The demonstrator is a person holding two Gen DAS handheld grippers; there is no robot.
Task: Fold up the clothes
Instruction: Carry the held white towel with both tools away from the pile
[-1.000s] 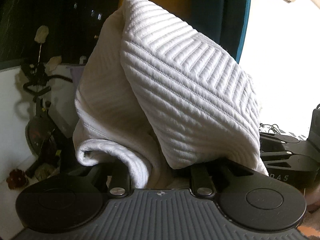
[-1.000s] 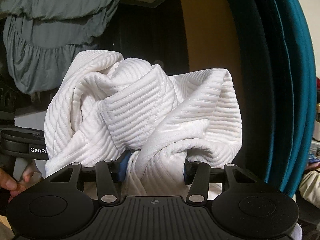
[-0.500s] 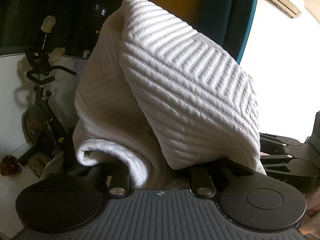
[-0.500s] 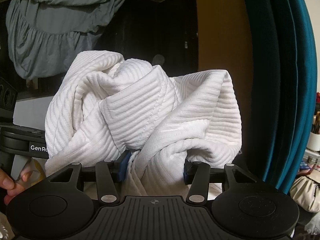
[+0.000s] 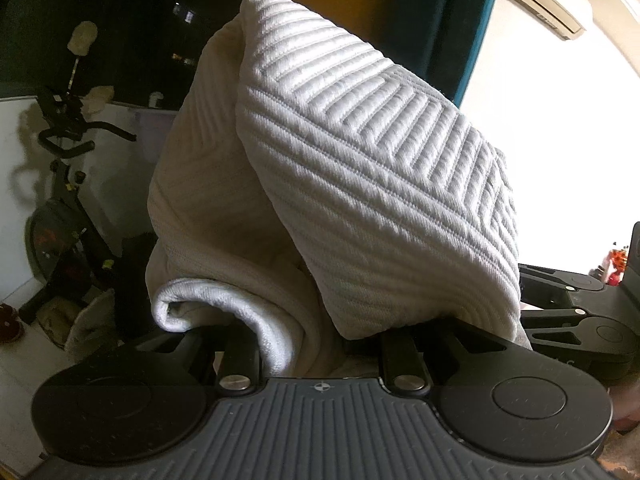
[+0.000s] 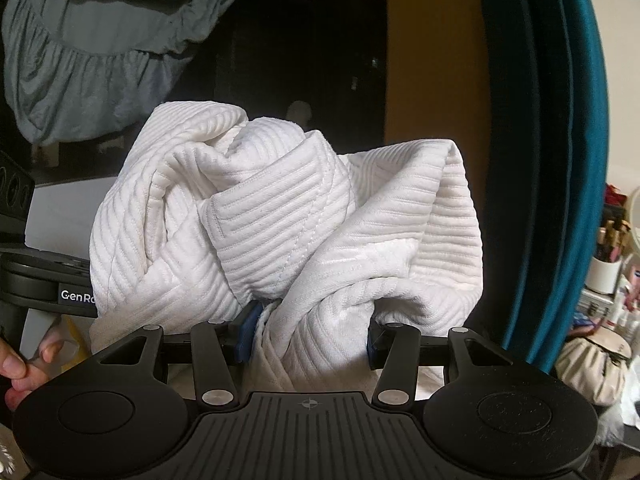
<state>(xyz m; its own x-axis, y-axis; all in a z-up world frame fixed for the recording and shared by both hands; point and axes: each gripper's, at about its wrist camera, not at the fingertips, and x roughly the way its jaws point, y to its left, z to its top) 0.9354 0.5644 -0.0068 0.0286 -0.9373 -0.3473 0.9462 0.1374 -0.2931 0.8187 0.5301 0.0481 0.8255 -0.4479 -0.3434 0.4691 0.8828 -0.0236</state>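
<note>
The right hand-held gripper is clamped on a bunch of white ribbed garment: its blue pads sit a moderate way apart with a thick twist of cloth squeezed between them. From that pinch the fabric balloons upward and to both sides in crumpled folds, with a stitched hem band lying across the middle; no clear long axis can be read from the bunch. At the left edge of this view a hand grips the handle of the other tool.

The left hand-held gripper has the same garment heaped over its fingers, which are hidden under the cloth, so how far they stand apart cannot be told; cloth fills the space between them. Here the fabric rises in a tall peaked fold, leaning up and away from the camera, with a rolled edge at lower left.

Behind it stand an exercise bike, a teal curtain and a wall air conditioner.
</note>
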